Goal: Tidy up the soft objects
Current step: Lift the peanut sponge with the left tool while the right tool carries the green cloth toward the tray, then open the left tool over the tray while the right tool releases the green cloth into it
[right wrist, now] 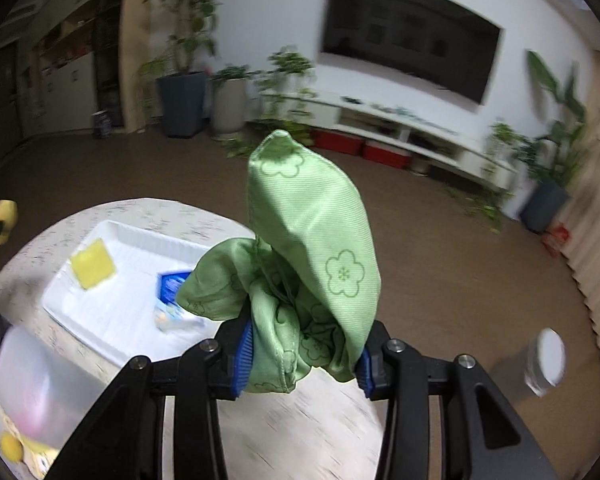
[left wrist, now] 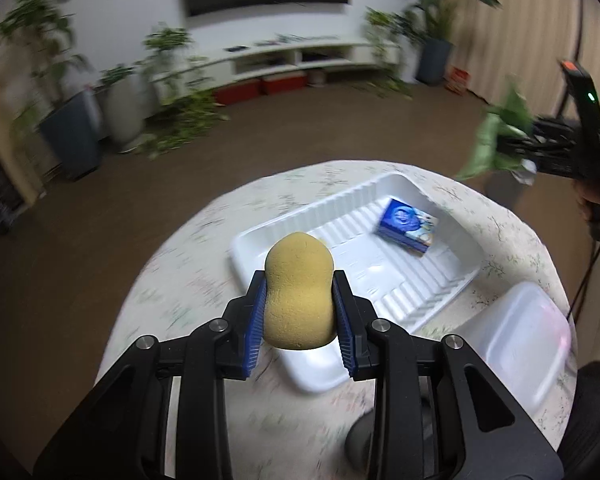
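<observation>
Two hand-held grippers, left [left wrist: 300,312] clamping one sponge [left wrist: 300,292], right [right wrist: 304,356] one cloth [right wrist: 312,248].

A round floral-clothed table [left wrist: 188,264] carries a white tray [left wrist: 412,276] and a translucent tub [left wrist: 516,332].

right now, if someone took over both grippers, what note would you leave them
Left gripper: shut on the tan sponge, held above the white tray.
Right gripper: shut on the green cloth, held off the table.
Done: blue packet and yellow sponge lie in the tray.
Left: set down the tan sponge and the cloth; the clear tub stands beside the tray.
</observation>
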